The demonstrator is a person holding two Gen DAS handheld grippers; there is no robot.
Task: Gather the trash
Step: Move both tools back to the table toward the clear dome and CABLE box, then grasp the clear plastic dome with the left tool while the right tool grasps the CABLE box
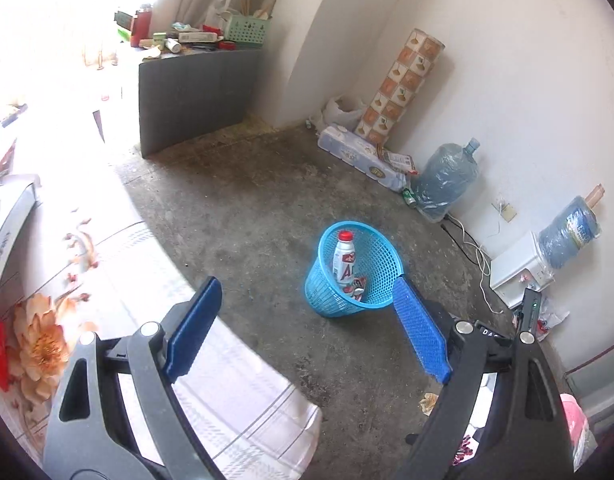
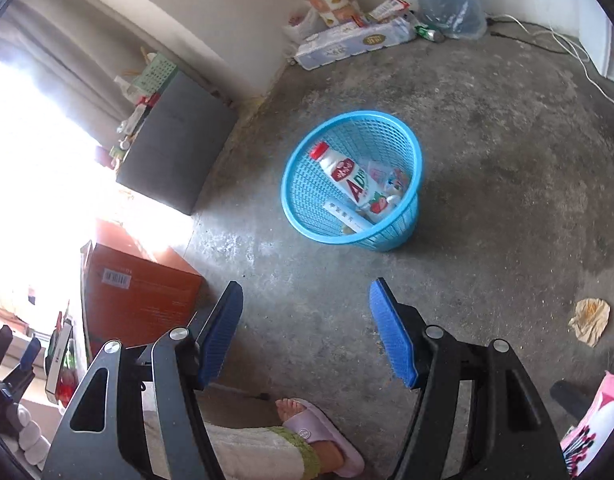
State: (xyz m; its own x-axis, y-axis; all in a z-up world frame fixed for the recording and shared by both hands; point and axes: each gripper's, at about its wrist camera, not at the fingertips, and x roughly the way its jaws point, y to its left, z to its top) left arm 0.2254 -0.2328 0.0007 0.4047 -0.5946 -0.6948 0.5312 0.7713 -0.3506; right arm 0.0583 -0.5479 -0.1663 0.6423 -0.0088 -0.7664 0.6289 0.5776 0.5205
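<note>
Both our left gripper (image 1: 303, 300) and right gripper (image 2: 305, 308) hang wide open, holding nothing. The crumpled paper (image 2: 591, 320) lies on the floor right of the basket (image 2: 307, 216): probably light and soft, so we'd pinch its middle.

Both wrist cameras look steeply down at concrete floor (image 2: 487, 200). Left views blue basket (image 1: 357, 270) from farther off; right sits nearer, more overhead. Shared: basket, wall clutter.

Basket (image 2: 307, 196) light blue mesh; bottle (image 2: 353, 182) white, red cap; wrapper (image 2: 591, 320) maybe tan.
</note>
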